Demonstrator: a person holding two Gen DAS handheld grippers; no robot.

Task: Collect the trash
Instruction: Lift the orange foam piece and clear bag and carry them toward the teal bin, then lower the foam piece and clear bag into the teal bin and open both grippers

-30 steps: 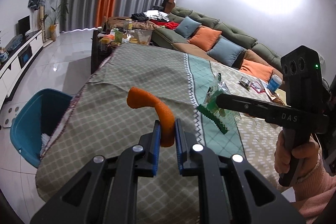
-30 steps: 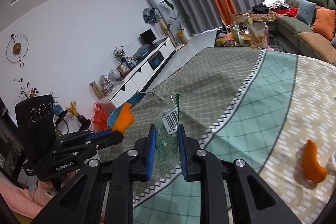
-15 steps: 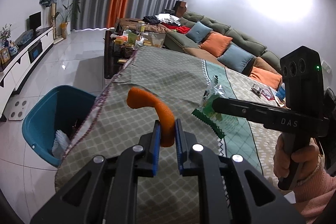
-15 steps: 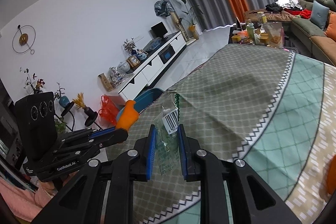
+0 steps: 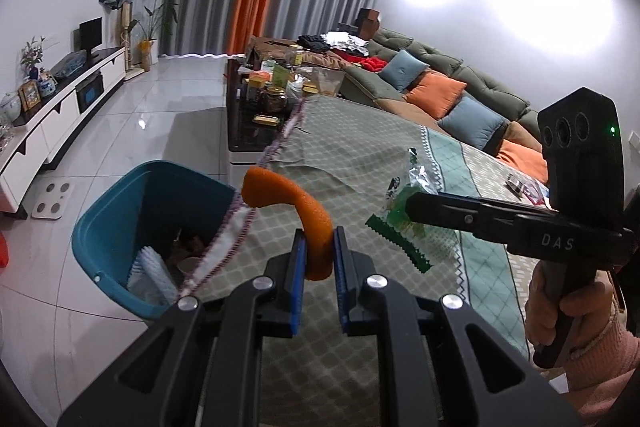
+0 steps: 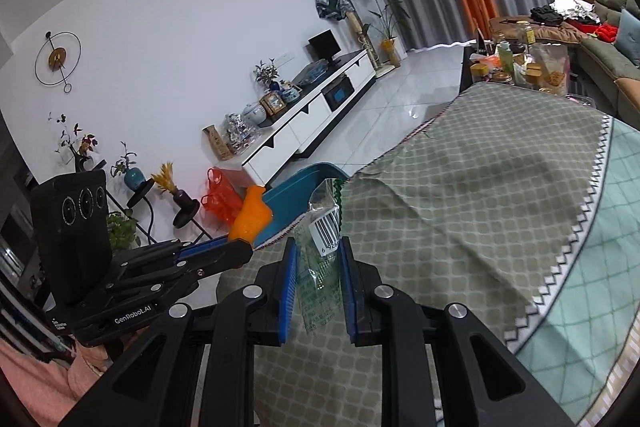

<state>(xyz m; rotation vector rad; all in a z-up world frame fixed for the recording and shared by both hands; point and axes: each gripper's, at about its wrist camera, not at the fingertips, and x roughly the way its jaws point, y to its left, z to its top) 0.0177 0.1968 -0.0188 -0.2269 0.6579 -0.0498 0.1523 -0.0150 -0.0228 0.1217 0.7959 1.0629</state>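
My left gripper [image 5: 319, 245] is shut on a curved orange peel [image 5: 296, 205], held above the tablecloth's edge. Just past that edge, on the floor, stands a blue bin [image 5: 132, 223] with trash inside. My right gripper [image 6: 318, 255] is shut on a clear plastic wrapper [image 6: 322, 239] with a barcode and a green zigzag edge. In the left wrist view the right gripper [image 5: 412, 205] reaches in from the right with the wrapper [image 5: 404, 211] hanging over the cloth. In the right wrist view the left gripper [image 6: 240, 247] shows at the left with the peel [image 6: 252, 215] before the bin [image 6: 296, 197].
A checked tablecloth [image 5: 360, 155] covers the table. A dark coffee table [image 5: 256, 107] with jars stands beyond it, a long green sofa [image 5: 460, 83] with cushions along the right. A white TV cabinet [image 5: 52, 123] lines the left wall, with bare tiled floor between. A hand in a pink sleeve [image 5: 580, 327] grips the right tool.
Both grippers have moved left along the table toward its edge, each keeping its hold. The blue bin has come closer and more into view.
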